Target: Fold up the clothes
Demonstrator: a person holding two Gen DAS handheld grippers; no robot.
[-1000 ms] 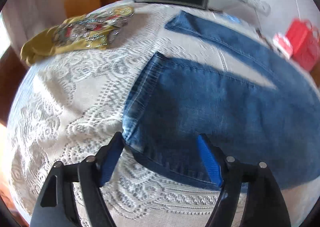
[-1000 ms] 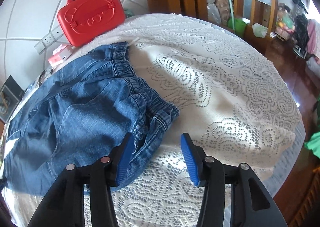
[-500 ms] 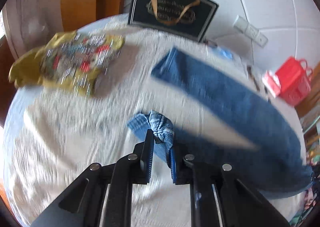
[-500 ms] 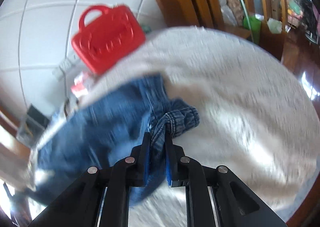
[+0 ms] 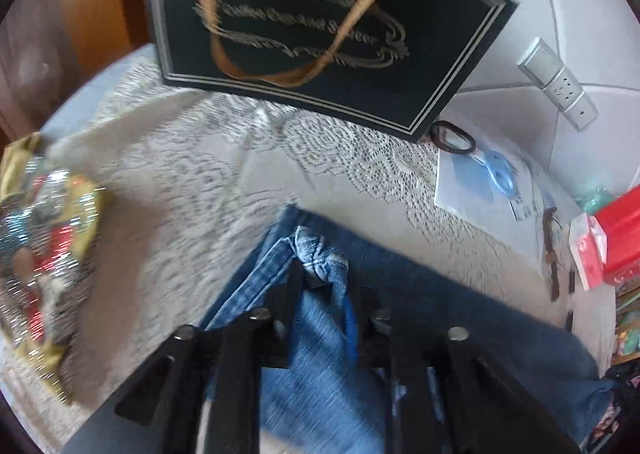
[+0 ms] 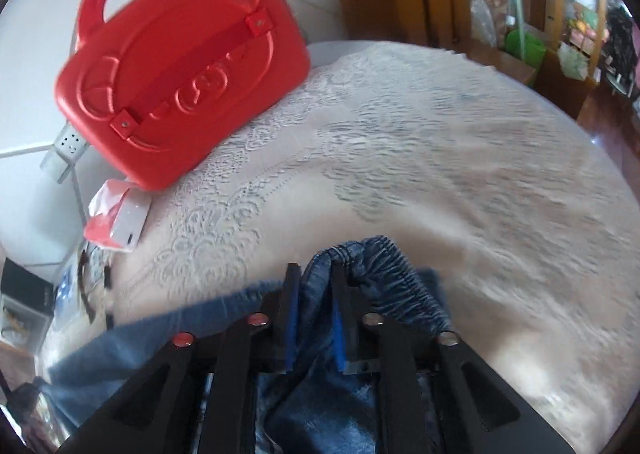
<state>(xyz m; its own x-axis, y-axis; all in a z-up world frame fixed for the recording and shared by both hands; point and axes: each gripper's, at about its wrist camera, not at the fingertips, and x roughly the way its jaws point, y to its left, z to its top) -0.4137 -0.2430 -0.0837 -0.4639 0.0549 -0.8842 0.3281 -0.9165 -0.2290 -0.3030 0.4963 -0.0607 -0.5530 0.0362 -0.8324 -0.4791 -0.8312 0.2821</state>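
Observation:
Blue jeans (image 5: 460,318) lie on a white lace tablecloth (image 5: 192,193). My left gripper (image 5: 326,278) is shut on a bunched leg hem of the jeans (image 5: 320,254), held above the other leg hem lying on the cloth. My right gripper (image 6: 314,280) is shut on the elastic waistband of the jeans (image 6: 384,274), with denim hanging down between and below the fingers. The rest of the jeans is hidden under both grippers.
A black gift bag (image 5: 320,25) with gold ribbon stands at the table's back. A yellow sequined garment (image 5: 36,254) lies left. Blue scissors on paper (image 5: 496,173), a red case (image 6: 180,65), a small red-white pack (image 6: 116,221) and a wall socket strip (image 5: 560,85) sit near the wall.
Both grippers went from open over the flat jeans to shut on them. They have carried the near leg hem and waistband toward the far side of the table, over the far leg.

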